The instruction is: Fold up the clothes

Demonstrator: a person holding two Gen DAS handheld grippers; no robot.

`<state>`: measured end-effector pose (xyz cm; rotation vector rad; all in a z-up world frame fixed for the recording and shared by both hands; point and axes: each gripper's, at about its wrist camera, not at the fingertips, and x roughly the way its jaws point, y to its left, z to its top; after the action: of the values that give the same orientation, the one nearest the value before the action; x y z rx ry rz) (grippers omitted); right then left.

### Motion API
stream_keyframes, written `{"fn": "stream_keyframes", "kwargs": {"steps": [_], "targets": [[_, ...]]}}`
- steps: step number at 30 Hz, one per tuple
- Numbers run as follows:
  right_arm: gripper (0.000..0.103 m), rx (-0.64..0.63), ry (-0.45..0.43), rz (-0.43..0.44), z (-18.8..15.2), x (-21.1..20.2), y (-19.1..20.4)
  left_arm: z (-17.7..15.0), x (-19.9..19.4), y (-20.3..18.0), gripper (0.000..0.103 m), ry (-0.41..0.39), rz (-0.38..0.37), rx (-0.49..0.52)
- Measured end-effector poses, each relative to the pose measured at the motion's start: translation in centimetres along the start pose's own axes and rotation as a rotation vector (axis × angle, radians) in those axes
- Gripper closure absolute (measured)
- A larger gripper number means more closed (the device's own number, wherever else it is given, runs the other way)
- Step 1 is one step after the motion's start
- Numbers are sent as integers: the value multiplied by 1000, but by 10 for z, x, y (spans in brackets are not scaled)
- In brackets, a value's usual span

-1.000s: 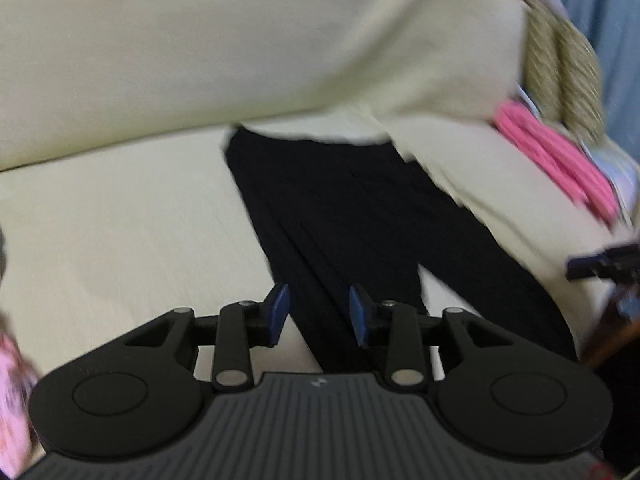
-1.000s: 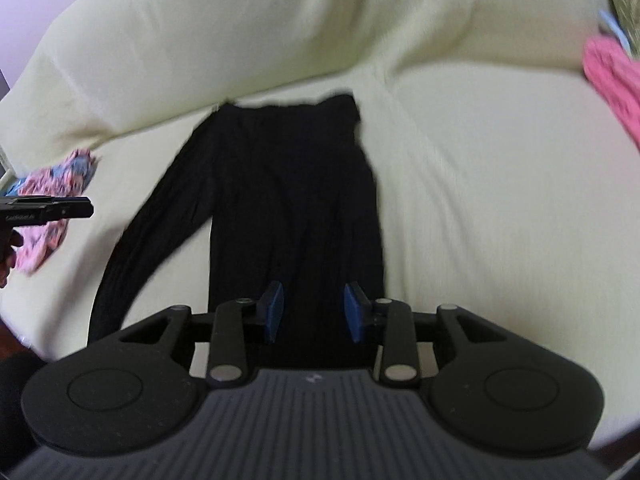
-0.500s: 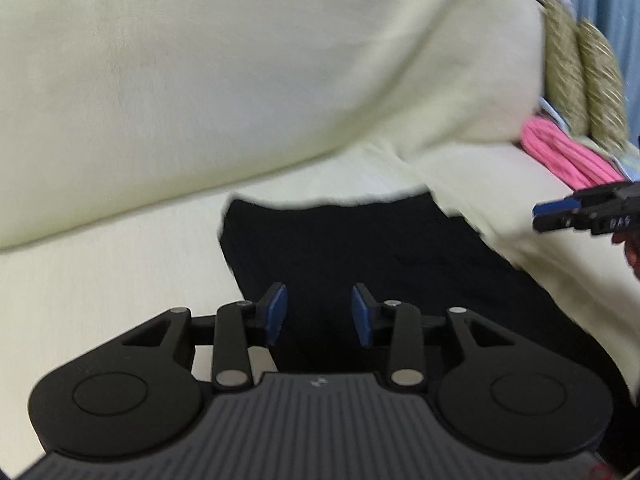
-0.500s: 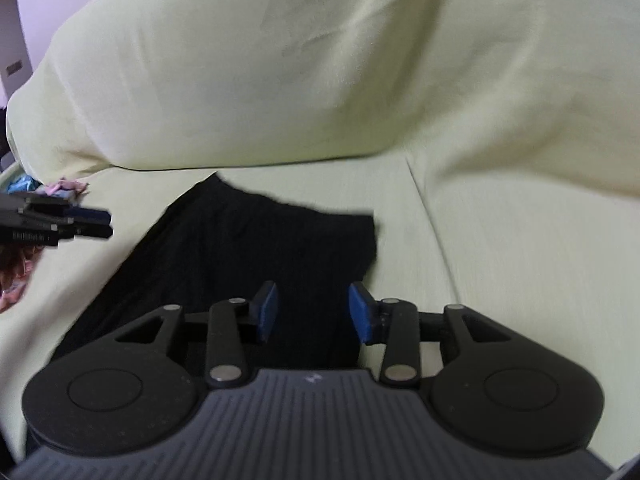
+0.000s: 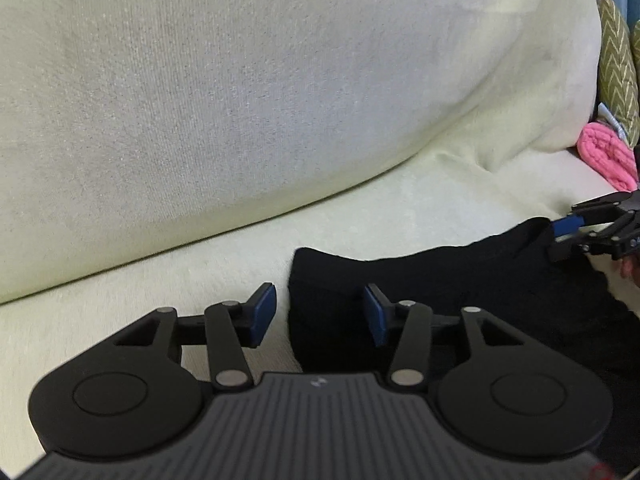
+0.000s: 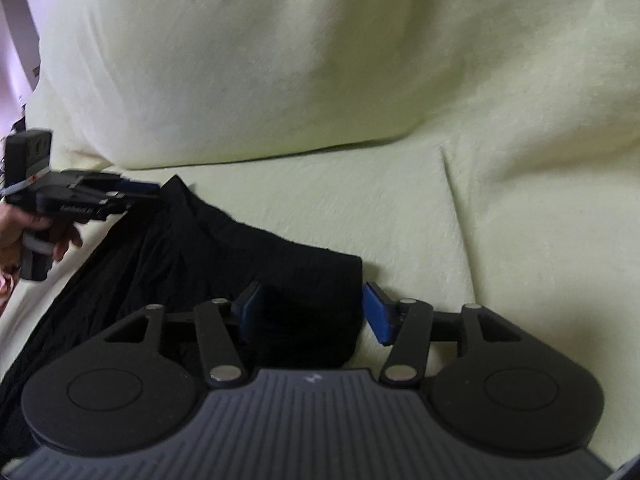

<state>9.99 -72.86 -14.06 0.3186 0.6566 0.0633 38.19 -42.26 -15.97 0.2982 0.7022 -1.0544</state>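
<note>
Your left gripper [image 5: 320, 312], black plastic with blue rubber pads, sits low and level, pointing forward with its jaws spread wide. Your right gripper [image 6: 312, 310], the same black body and blue pads, is held in a matching pose, jaws equally wide apart. From the right wrist view, your left hand [image 6: 36, 228] shows wrapped around its handle, fingers curled under the grip.

A sofa [image 5: 280, 100] draped in a pale yellow-green cover fills both views; backrest above, seat below, meeting at a shadowed crease. A seam divides the seat cushions [image 6: 452, 184]. Olive chevron-patterned cushions [image 5: 616, 68] stand at the right end. A pale wall [image 6: 12, 40] shows far left.
</note>
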Motion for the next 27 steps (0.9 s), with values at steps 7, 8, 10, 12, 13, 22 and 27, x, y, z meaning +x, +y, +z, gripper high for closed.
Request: {"fn": "stream_keyframes", "kwargs": {"steps": [7,8,10,12,13,22,27], "targets": [[50,50,-24,40,5,13,-9,8,14,13,63,18,-64,-42],[52,52,-24,29,6,13,-10,7,13,11,70,17,-62,-32],[84,50,-37,3,10,11,-10,6,10,7,85,13,-58,-12],[96,40,-67,-26,14,6,-7,3,4,1,99,7,-47,16],[98,35,-82,-40,17,3,-6,1,1,-3,100,3,-39,33],[100,-20,-210,-176,42,-16,6,18,-17,-7,101,-129,33,51],[101,-51,-246,-281,70,3,7,30,-3,-5,100,-127,83,52]]}}
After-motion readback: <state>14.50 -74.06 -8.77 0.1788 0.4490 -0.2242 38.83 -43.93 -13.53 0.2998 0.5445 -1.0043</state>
